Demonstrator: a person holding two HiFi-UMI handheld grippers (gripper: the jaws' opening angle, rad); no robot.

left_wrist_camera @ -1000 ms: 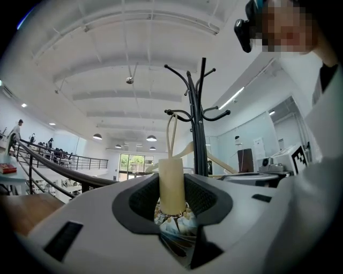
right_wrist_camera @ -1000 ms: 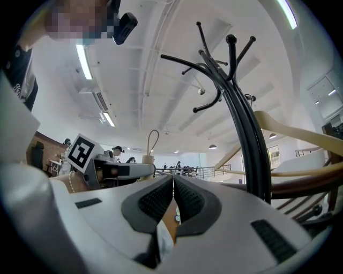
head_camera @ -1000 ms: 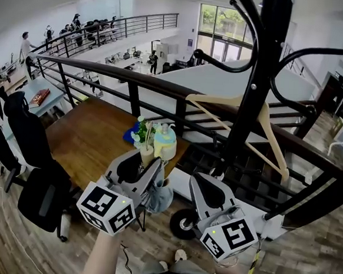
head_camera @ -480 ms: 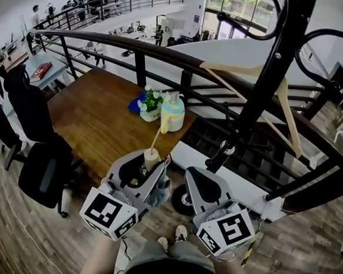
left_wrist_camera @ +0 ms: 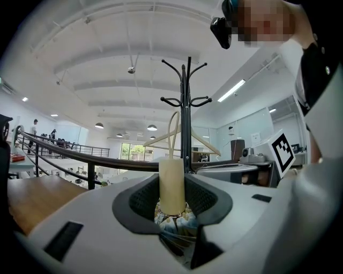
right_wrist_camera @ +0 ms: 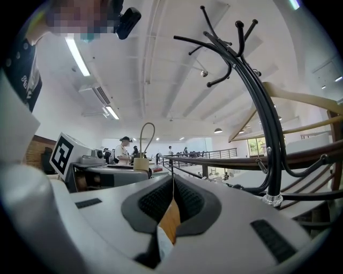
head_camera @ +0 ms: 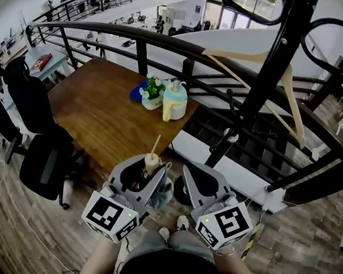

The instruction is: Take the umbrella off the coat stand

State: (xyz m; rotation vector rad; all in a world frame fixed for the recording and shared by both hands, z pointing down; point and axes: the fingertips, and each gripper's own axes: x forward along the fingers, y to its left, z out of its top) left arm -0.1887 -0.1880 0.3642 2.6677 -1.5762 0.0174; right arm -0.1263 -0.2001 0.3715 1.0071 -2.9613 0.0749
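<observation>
My left gripper (head_camera: pixel 149 166) is shut on the folded umbrella (head_camera: pixel 162 193). Its cream handle (left_wrist_camera: pixel 172 184) stands upright between the jaws, a thin loop strap rises from it, and blue patterned fabric bunches below. My right gripper (head_camera: pixel 189 169) sits just to the right with its jaws together and nothing clearly held; in the right gripper view (right_wrist_camera: pixel 172 181) they meet in a thin line. The black coat stand (head_camera: pixel 265 82) rises ahead and to the right, apart from both grippers, and a wooden hanger (head_camera: pixel 288 95) hangs on it. The stand (left_wrist_camera: pixel 185 107) also shows straight ahead in the left gripper view.
A wooden table (head_camera: pixel 96 116) lies ahead on the left with a flower vase (head_camera: pixel 150 94) and a yellow-blue jug (head_camera: pixel 174 102). A black office chair (head_camera: pixel 39 164) stands at its left. A dark curved railing (head_camera: pixel 167 44) runs behind table and stand. Wood floor lies below.
Both grippers have come down and back from the coat stand, the left one carrying the umbrella. The handle now sits lower, in front of the table's near edge.
</observation>
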